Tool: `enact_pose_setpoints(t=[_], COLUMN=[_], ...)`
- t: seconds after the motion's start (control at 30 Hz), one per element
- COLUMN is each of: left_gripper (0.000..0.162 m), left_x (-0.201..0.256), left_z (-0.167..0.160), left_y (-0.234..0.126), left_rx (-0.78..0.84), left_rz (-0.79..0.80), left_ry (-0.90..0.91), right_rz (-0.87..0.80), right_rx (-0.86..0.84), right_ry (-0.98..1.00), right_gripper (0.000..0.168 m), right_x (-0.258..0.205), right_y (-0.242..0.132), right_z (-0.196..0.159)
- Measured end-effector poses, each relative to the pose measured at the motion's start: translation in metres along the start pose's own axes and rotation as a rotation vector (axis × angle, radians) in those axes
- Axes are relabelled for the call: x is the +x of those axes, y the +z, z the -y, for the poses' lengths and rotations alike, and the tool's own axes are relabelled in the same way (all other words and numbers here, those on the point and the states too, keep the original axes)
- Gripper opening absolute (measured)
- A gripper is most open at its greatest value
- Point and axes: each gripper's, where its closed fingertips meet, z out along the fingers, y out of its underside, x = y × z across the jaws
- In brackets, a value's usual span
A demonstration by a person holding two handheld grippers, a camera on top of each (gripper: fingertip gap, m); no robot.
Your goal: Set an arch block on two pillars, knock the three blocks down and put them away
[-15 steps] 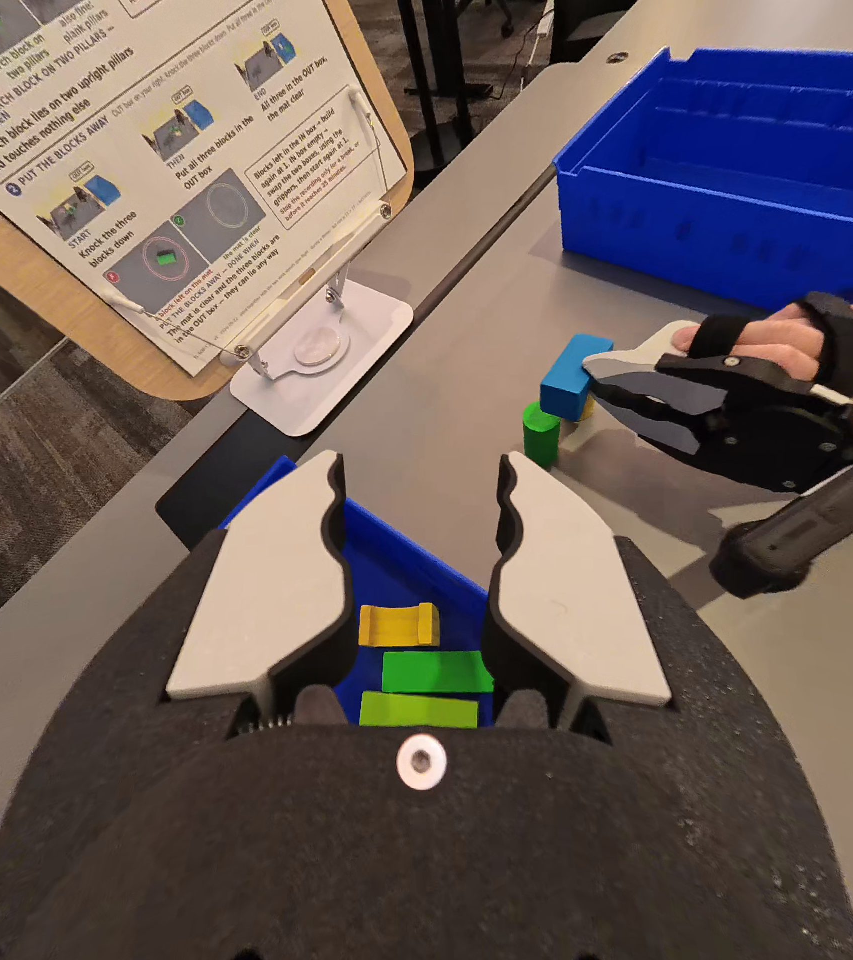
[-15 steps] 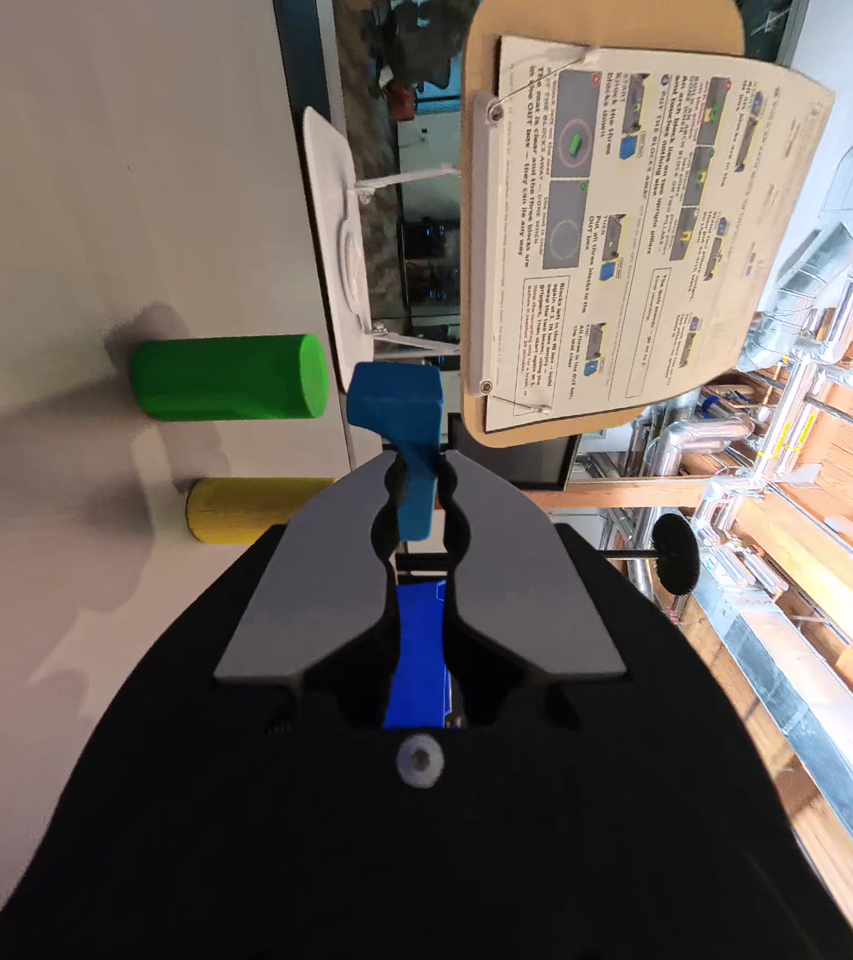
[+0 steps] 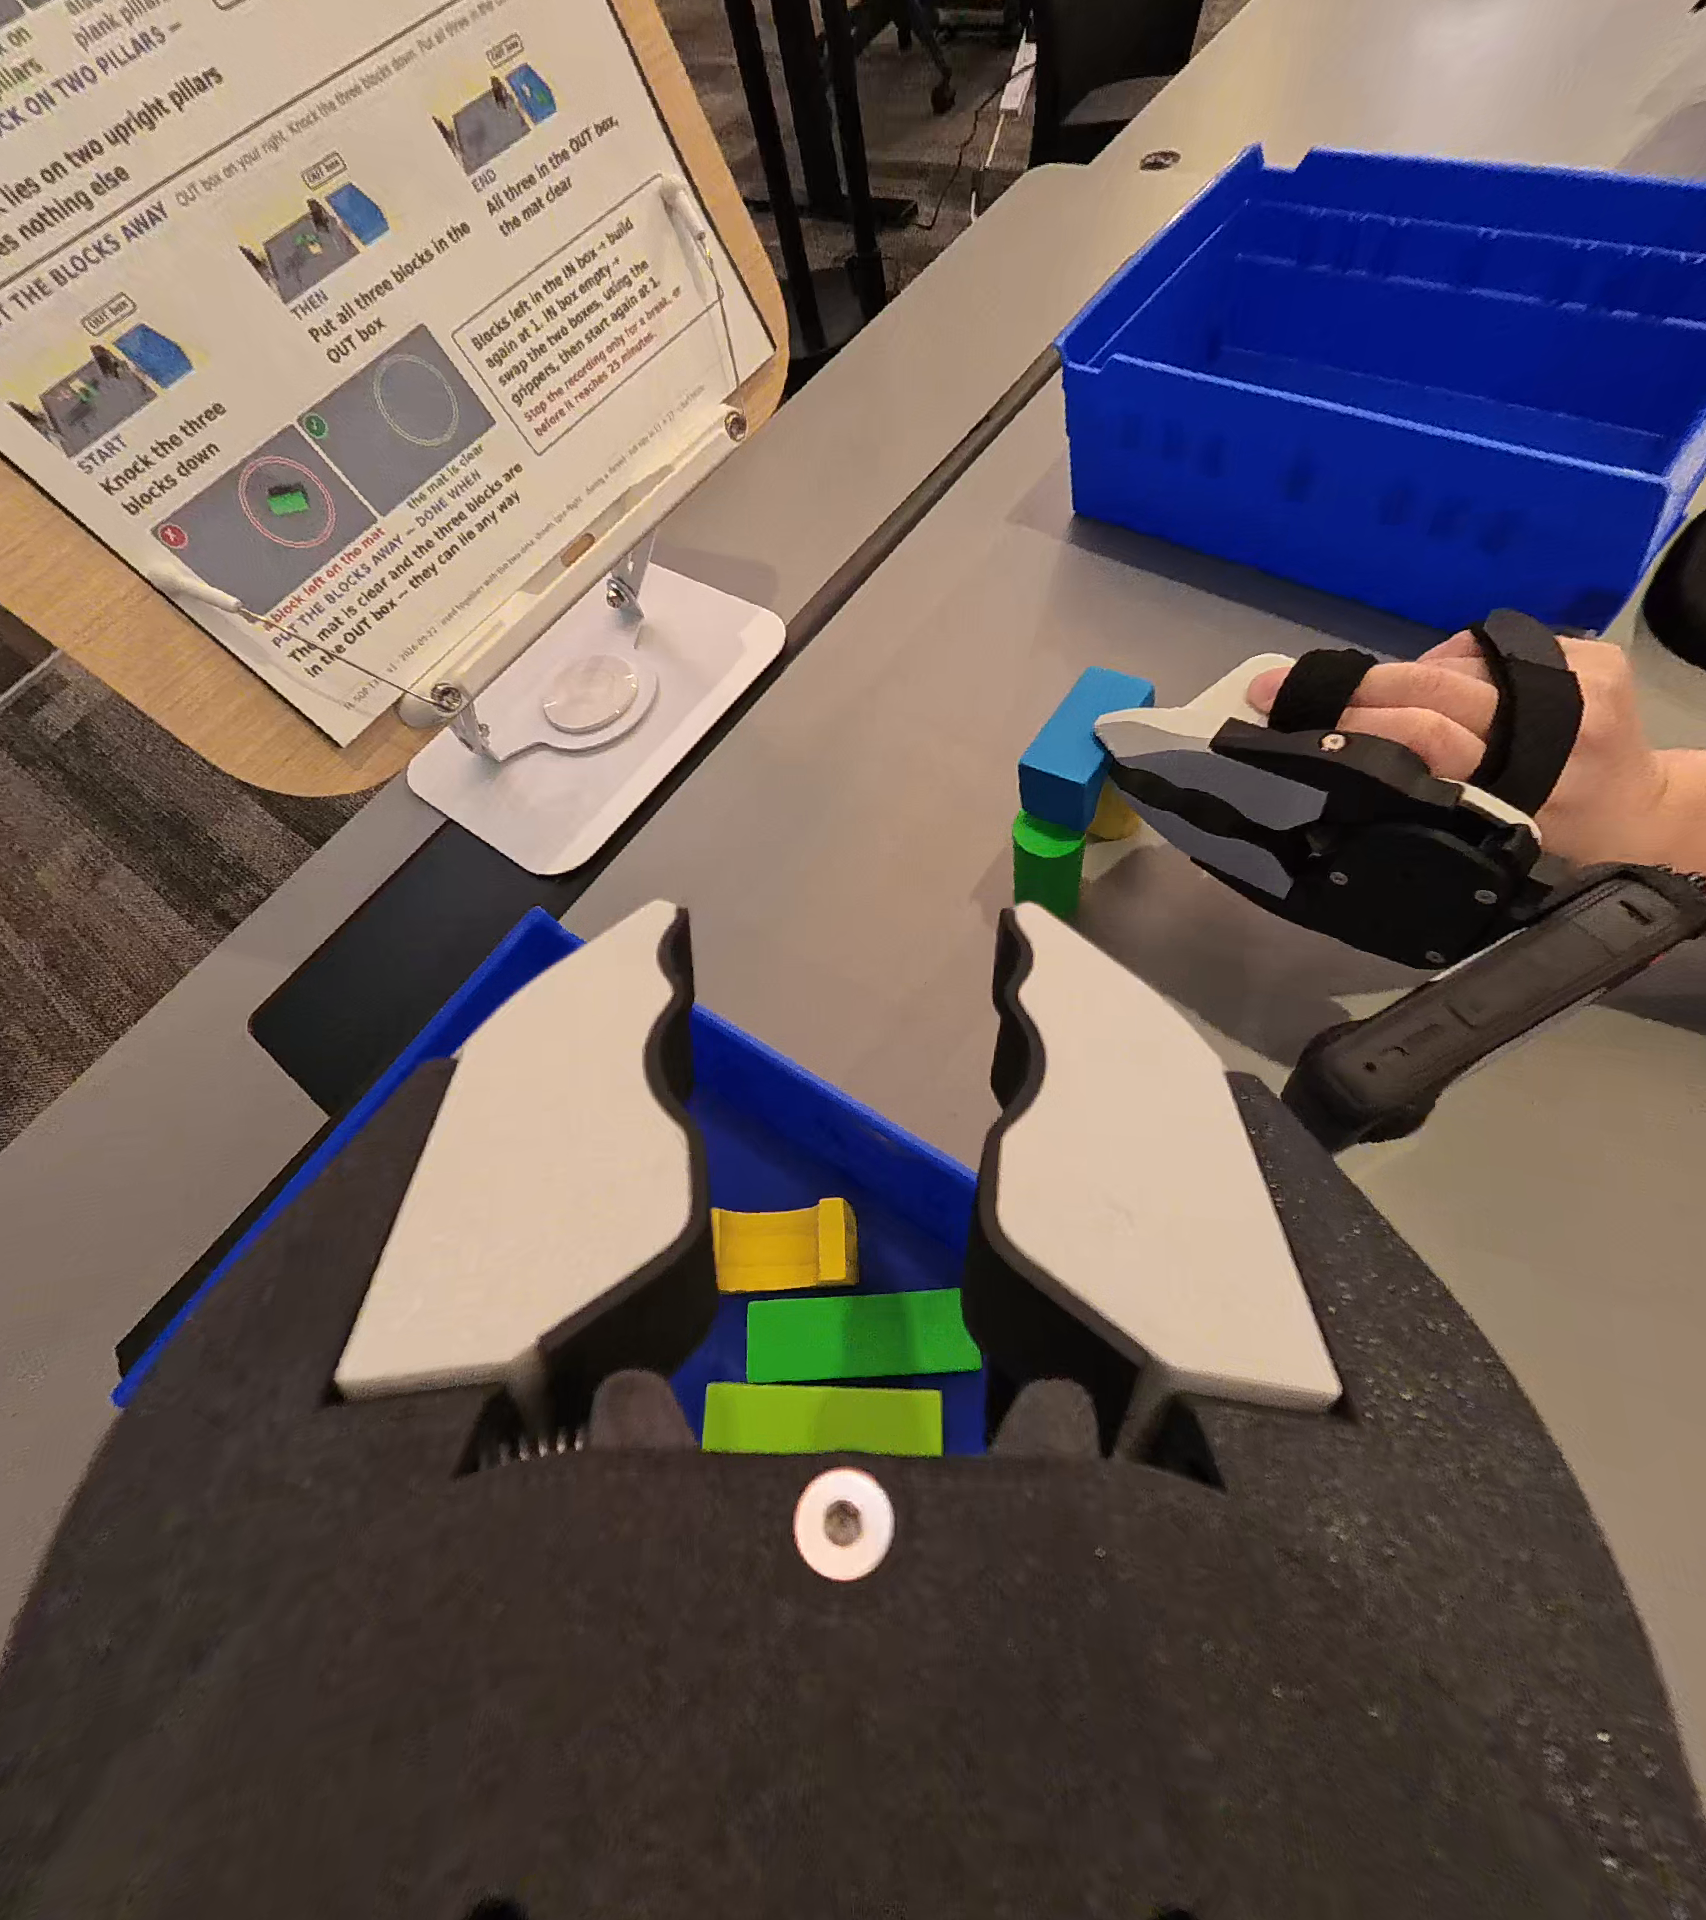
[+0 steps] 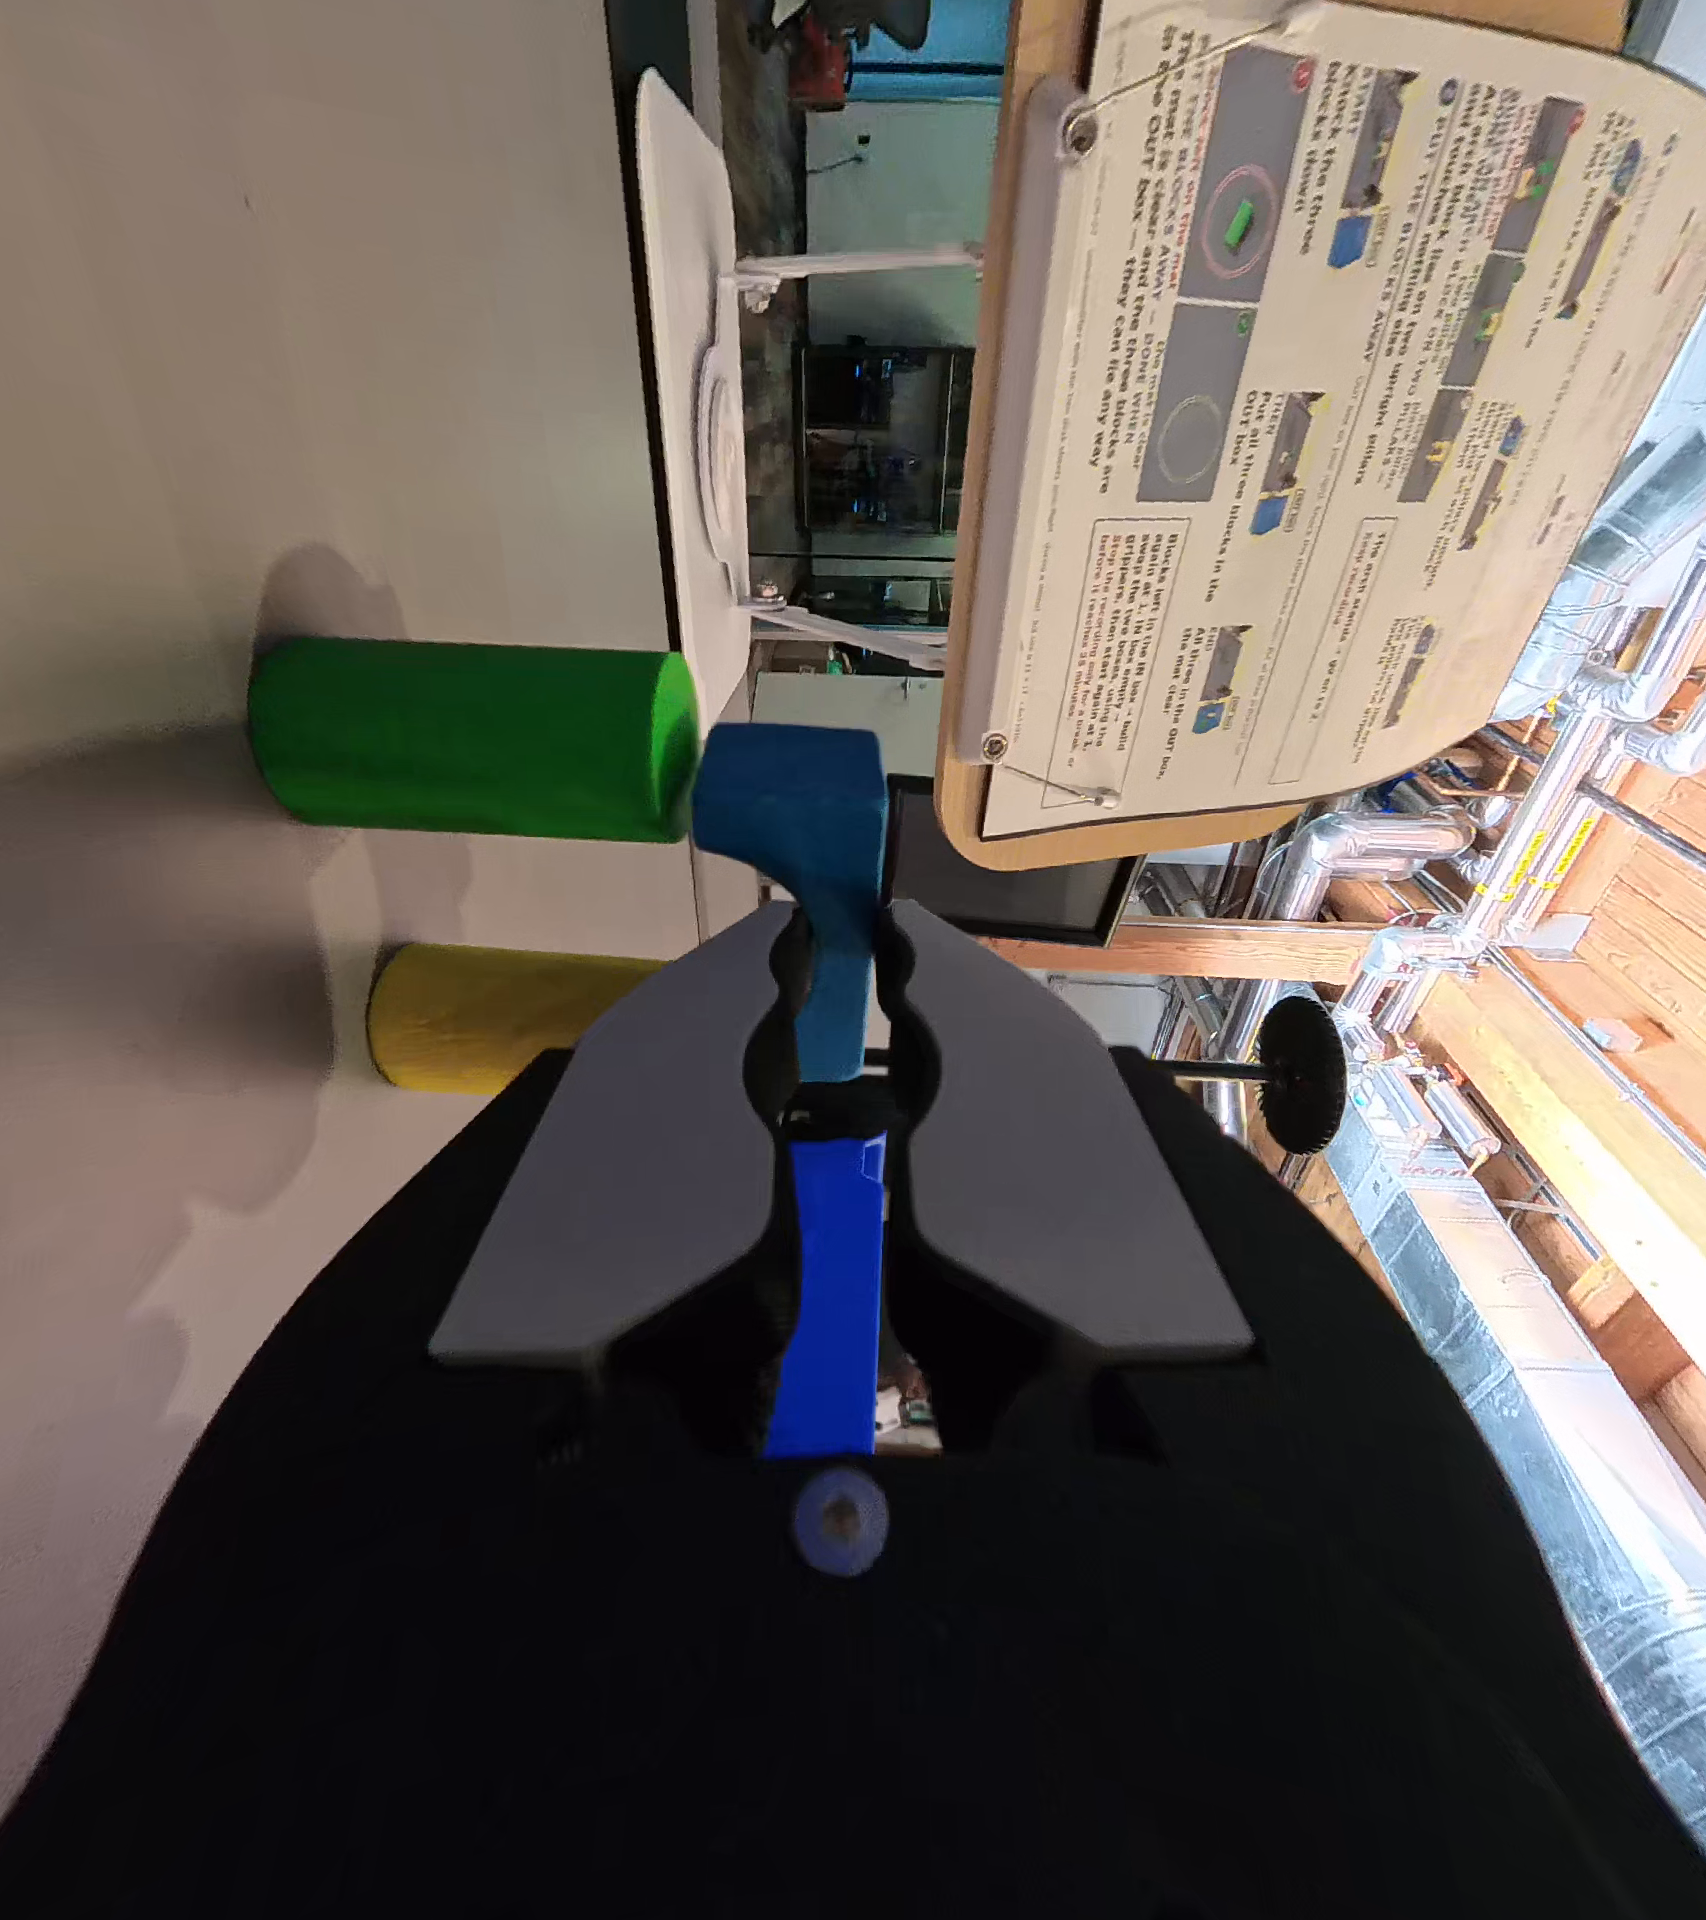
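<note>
Jaws of right gripper (image 4: 833,971) clamp the rigid, light blue wooden arch block (image 4: 807,831) at its thin middle; left gripper (image 3: 844,1023) stays open.

bare table (image 3: 828,831) ahead, blue bin (image 3: 1400,457) beyond

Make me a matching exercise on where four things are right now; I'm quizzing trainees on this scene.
Things:
1. blue wooden arch block
2. green cylinder pillar
3. yellow arch block
4. large blue plastic bin

Places:
A. lying in the small blue box under the open left claw
B. standing upright on the grey table
C. gripped in the right claw
D. far side of the table, empty

Pairs: 1-C, 2-B, 3-A, 4-D
</note>
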Motion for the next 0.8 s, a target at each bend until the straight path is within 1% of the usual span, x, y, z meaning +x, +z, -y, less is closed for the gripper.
enact_pose_setpoints(t=[0.27, 0.47, 0.5, 0.57, 0.63, 0.73, 0.8], left_gripper=[0.056, 0.056, 0.056, 0.056, 0.056, 0.056, 0.057], left_x=[0.0005, 0.0044, 0.0043, 0.0056, 0.0050, 0.0023, 0.0006], left_z=[-0.0022, -0.0048, -0.0051, -0.0047, -0.0040, -0.0045, -0.0063], left_y=[0.0021, 0.0046, 0.0044, 0.0032, 0.0010, -0.0023, -0.0046], left_rx=[-0.016, -0.024, -0.023, -0.015, -0.003, 0.003, 0.000], left_rz=[0.001, -0.037, -0.042, -0.061, -0.072, -0.072, -0.069], left_ry=[0.010, 0.007, 0.003, -0.007, -0.020, -0.037, -0.039], right_rz=[0.004, 0.010, 0.015, 0.004, 0.010, 0.015, 0.017], right_rx=[-0.003, -0.010, -0.012, -0.011, -0.014, -0.016, 0.000], right_ry=[-0.004, -0.007, -0.007, -0.003, -0.001, 0.024, 0.043], right_gripper=[0.013, 0.014, 0.016, 0.025, 0.026, 0.037, 0.037], right_x=[-0.0014, -0.0027, -0.0034, -0.0023, -0.0027, -0.0017, 0.0012], right_y=[0.0004, 0.0000, -0.0003, -0.0008, -0.0005, -0.0018, -0.0074], right_z=[0.0030, 0.0025, 0.0018, 0.0009, -0.0008, -0.0018, -0.0008])
